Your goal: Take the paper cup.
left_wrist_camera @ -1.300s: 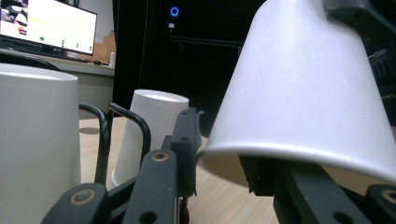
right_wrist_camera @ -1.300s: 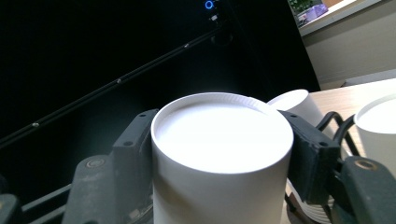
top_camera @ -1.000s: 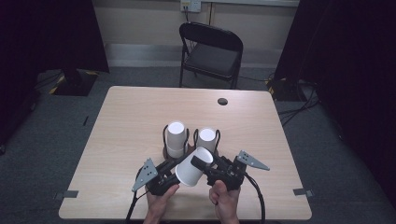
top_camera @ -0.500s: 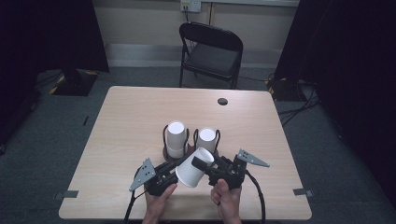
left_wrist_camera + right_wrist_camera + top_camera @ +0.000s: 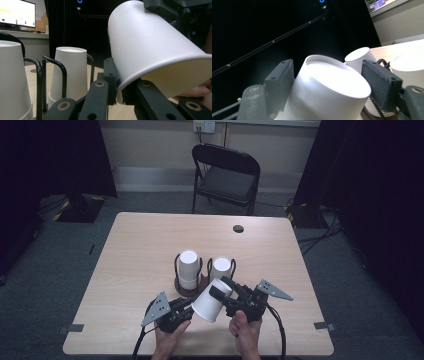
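A white paper cup hangs tilted above the table's front edge, its closed base toward the back right. My left gripper is shut on the cup's rim, one jaw inside and one outside. My right gripper is shut on the cup's base end, a black pad on each side. Behind the cup, a black wire holder carries two stacks of upside-down white cups, a left stack and a right stack.
The light wood table has a round cable hole at the back right. A black folding chair stands behind the table. Cables trail from both grippers over the front edge. Dark curtains hang on either side.
The cup and both grippers have shifted very slightly to the right and up. Both grips are unchanged.
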{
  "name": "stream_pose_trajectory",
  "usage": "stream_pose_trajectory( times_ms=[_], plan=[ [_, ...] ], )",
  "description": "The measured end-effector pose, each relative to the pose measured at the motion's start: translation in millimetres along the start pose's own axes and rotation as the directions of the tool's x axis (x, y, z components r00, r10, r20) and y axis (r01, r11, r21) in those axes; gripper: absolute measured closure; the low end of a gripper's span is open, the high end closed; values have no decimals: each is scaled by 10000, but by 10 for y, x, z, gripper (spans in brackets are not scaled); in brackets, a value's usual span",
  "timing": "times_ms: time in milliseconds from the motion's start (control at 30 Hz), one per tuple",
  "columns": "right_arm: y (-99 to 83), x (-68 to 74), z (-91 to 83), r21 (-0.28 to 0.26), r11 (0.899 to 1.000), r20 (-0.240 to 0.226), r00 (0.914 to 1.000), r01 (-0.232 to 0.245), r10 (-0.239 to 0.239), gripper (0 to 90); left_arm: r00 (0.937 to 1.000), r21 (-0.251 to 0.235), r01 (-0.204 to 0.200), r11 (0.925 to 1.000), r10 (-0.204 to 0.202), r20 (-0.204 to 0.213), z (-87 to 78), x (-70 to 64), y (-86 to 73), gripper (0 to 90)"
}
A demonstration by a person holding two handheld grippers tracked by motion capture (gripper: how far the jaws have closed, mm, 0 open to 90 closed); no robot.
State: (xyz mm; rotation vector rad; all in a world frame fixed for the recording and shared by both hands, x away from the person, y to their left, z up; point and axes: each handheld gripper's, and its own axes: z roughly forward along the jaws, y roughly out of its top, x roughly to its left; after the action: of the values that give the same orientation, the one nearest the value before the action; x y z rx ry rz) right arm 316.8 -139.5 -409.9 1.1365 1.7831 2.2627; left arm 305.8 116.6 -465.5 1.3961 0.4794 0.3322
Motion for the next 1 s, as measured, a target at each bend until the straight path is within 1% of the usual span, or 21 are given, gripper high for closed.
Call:
stream_pose_trajectory(
  times_ms=[100,233,300,367,400,500,633,700,800,900,967,1000],
  plan=[
    [-3,0,4,39,10000,61,10000,45,-45,260,10000,136,-41,9999,41,5,-16,0,9,848],
    [-8,12,8,79,9991,233,9989,415,-417,255,9999,381,-132,9992,133,-14,-29,7,24,848],
    [-8,20,7,142,9983,374,9977,569,-574,253,9996,566,-262,9981,266,-77,-37,8,27,848],
    [-9,24,3,153,9974,402,9967,698,-704,250,9993,719,-350,9968,359,-113,-49,9,27,848],
    [-10,26,2,149,9973,463,9963,721,-728,248,9995,786,-292,9965,300,-79,-53,14,26,848],
    [-15,28,0,193,9968,494,9957,770,-779,248,9994,944,-317,9950,326,-80,-60,24,24,848],
    [-23,35,-3,294,9944,710,9921,1017,-1036,240,9995,1019,-304,9943,306,-12,-70,35,29,848],
    [-24,35,-8,288,9935,722,9911,1104,-1122,239,9996,1088,-266,9937,267,3,-67,35,34,848],
    [-23,30,-23,272,9926,758,9899,1180,-1198,239,9994,1308,-329,9909,342,-79,-65,32,42,848],
    [-21,27,-45,250,9919,849,9884,1244,-1261,238,9993,1494,-346,9882,360,-69,-66,27,53,848],
    [-19,22,-60,232,9909,903,9868,1329,-1345,238,9987,1727,-478,9838,497,-69,-70,31,64,848],
    [-18,20,-66,214,9907,953,9862,1343,-1358,238,9988,1838,-478,9818,496,-50,-71,32,68,849]
  ],
)
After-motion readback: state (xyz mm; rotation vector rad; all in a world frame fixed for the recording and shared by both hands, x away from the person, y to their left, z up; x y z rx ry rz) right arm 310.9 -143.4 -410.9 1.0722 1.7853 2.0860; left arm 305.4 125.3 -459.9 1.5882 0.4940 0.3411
